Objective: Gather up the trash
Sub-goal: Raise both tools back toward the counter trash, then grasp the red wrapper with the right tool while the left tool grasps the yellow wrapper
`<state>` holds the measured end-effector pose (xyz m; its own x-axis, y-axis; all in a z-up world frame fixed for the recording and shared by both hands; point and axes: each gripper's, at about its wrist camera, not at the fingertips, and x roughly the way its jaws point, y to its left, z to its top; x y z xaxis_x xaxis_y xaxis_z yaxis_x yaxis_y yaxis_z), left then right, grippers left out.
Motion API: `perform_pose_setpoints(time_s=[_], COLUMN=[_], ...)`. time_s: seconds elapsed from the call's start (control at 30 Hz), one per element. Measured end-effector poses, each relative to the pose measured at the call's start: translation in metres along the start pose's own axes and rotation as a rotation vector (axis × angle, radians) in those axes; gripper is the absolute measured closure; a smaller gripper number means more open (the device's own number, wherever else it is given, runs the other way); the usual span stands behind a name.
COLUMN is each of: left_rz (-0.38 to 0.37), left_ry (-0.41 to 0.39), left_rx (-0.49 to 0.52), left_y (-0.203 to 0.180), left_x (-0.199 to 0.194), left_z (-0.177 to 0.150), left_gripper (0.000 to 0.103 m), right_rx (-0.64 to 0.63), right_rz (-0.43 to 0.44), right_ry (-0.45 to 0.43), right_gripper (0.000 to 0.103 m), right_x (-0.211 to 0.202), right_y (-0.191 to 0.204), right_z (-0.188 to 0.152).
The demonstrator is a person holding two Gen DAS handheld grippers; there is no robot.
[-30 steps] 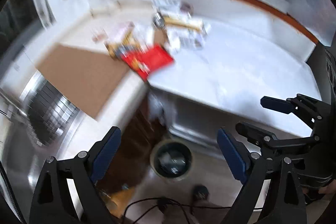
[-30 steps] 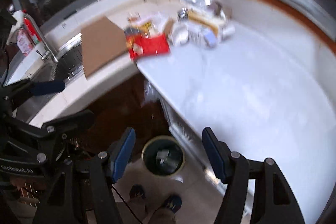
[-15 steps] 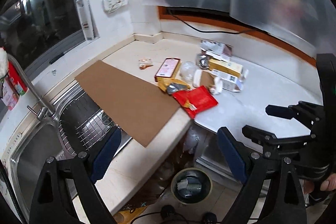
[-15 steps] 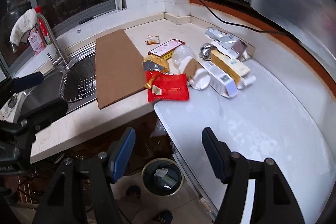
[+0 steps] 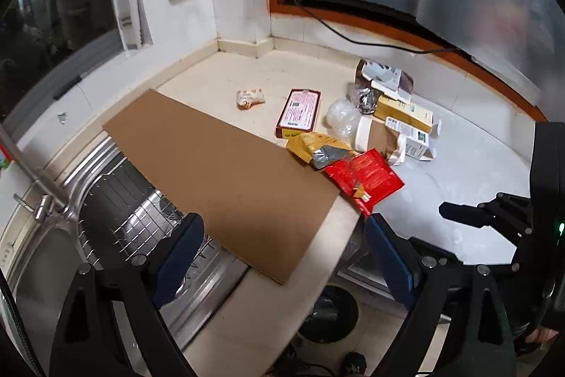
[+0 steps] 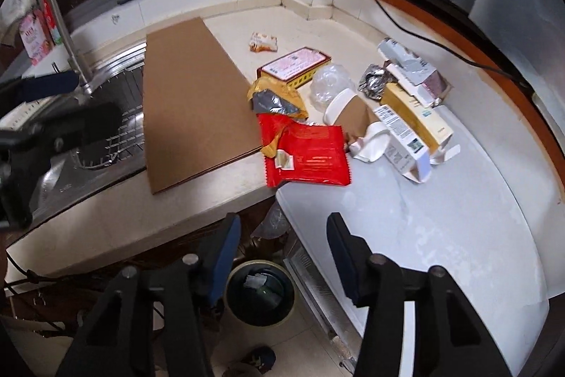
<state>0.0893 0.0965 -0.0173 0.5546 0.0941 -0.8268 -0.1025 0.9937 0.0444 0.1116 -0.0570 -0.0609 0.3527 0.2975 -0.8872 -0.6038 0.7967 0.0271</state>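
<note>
Overhead, both tongs hang above the corner worktop with their blue-padded fingers spread apart and holding nothing: the left tongs fill the bottom of the left wrist view, the right tongs the bottom of the right wrist view. Trash lies clustered in the middle of each frame. A red wrapper sits at the worktop's front edge, touching a crumpled yellow-and-silver wrapper just above it. Behind those lie a flat red-and-pink box, a clear crumpled plastic piece, a tipped paper cup, and a heap of opened cartons toward the right. A small orange snack packet lies apart, nearer the back wall. Left of the pile, a brown cardboard sheet rests partly over the steel sink. Down on the floor, at bottom centre, stands a round trash bin with some scraps inside.
</note>
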Motion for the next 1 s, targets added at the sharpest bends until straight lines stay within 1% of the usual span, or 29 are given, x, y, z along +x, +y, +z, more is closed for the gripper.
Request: perform_pose_setpoints(time_s=[0.2, 0.3, 0.43, 0.67, 0.83, 1.0], left_rz=[-0.036, -0.035, -0.040, -0.087, -0.124, -0.149], left_ry=[0.034, 0.054, 0.066, 0.085, 0.092, 0.114], left_rx=[0.010, 0.023, 0.029, 0.018, 0.006, 0.031], left_y=[0.022, 0.029, 0.038, 0.056, 0.065, 0.058], left_x=[0.024, 0.034, 0.045, 0.052, 0.059, 0.070], left_z=[0.003, 0.005, 0.009, 0.014, 0.018, 0.023], left_gripper=[0.012, 0.012, 0.012, 0.012, 0.012, 0.012], right_rx=[0.032, 0.061, 0.106, 0.096, 0.138, 0.159], right_rz=[-0.011, -0.019, -0.005, -0.031, -0.046, -0.073], right_ry=[0.046, 0.052, 0.069, 0.058, 0.047, 0.031], right_gripper=[0.052, 0.052, 0.052, 0.052, 0.052, 0.052], right_x=[0.025, 0.035, 0.046, 0.057, 0.063, 0.067], right_y=[0.014, 0.016, 0.020, 0.034, 0.029, 0.020], right_z=[0.013, 0.018, 0.022, 0.027, 0.029, 0.030])
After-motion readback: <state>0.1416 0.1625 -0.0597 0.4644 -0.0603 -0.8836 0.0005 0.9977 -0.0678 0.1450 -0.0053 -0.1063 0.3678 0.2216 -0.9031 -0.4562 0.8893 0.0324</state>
